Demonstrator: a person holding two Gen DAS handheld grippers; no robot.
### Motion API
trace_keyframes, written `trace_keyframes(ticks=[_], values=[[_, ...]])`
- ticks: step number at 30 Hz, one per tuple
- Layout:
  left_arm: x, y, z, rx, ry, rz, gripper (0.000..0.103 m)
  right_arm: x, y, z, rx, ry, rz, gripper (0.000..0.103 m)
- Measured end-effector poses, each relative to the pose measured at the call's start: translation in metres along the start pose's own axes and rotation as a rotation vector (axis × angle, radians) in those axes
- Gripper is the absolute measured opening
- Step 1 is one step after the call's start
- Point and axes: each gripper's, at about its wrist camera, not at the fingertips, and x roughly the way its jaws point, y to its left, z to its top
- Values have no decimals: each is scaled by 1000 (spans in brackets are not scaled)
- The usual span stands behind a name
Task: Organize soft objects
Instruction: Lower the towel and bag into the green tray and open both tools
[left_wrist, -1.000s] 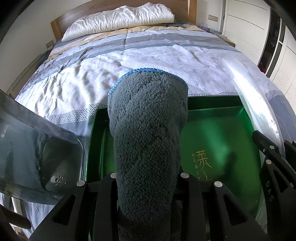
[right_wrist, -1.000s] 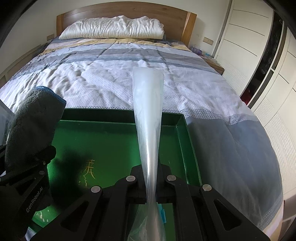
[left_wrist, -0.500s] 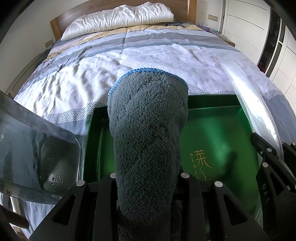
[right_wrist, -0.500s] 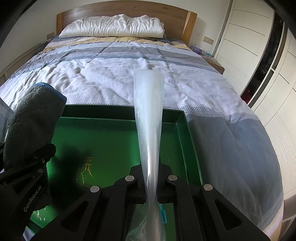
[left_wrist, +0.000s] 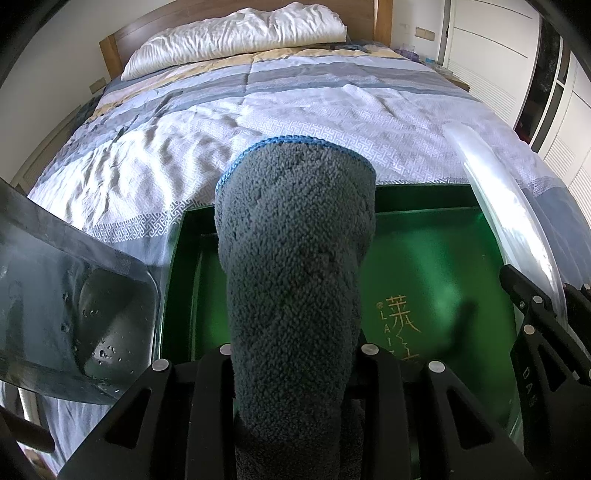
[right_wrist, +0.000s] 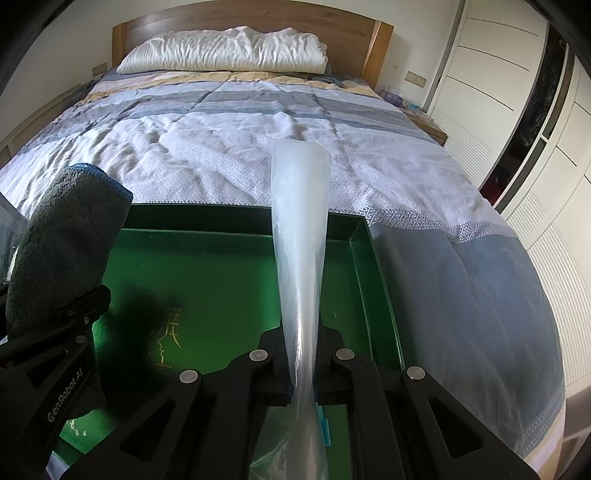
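My left gripper (left_wrist: 295, 354) is shut on a grey fluffy towel with a blue hem (left_wrist: 295, 258); the towel stands up between the fingers above a green box (left_wrist: 436, 258). It also shows in the right wrist view (right_wrist: 62, 240) at the left. My right gripper (right_wrist: 301, 354) is shut on a clear plastic bag (right_wrist: 299, 229) whose edge rises forward over the green box (right_wrist: 229, 280). The bag shows as a bright strip (left_wrist: 509, 210) at the right of the left wrist view, held by the right gripper (left_wrist: 543, 317).
The green box lies on a bed with a grey and white patterned quilt (right_wrist: 229, 147). A white pillow (right_wrist: 225, 51) and wooden headboard (right_wrist: 380, 44) are at the far end. White wardrobe doors (right_wrist: 517, 92) stand on the right. More clear plastic (left_wrist: 66, 314) hangs at left.
Both grippers keep their hold and stay nearly still. The view has shifted very slightly; the towel and bag stand as before.
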Motion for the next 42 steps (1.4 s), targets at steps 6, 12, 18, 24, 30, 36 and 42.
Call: trace_keyframes(ticks=[6,12,18,24,30,36,42], values=[[3,3,0,-8,8,-6,25,1,1,-1,-1,0,-4,8],[5,3,-1,-14,13,-6,26,2,2,-1,0,3,0,11],[5,5,0,-24,14,-11,29,-2,1,-1,7,-4,5,36],[3,6,-1,-31,22,-17,33,-11,1,-2,16,-21,11,44],[-4,7,0,-35,3,-24,43,-20,0,-3,25,-39,6,50],[-15,6,4,-32,-25,-30,56,-35,-1,-2,37,-64,4,57],[-25,10,9,-45,-61,-5,83,-51,-5,0,51,-88,-7,58]])
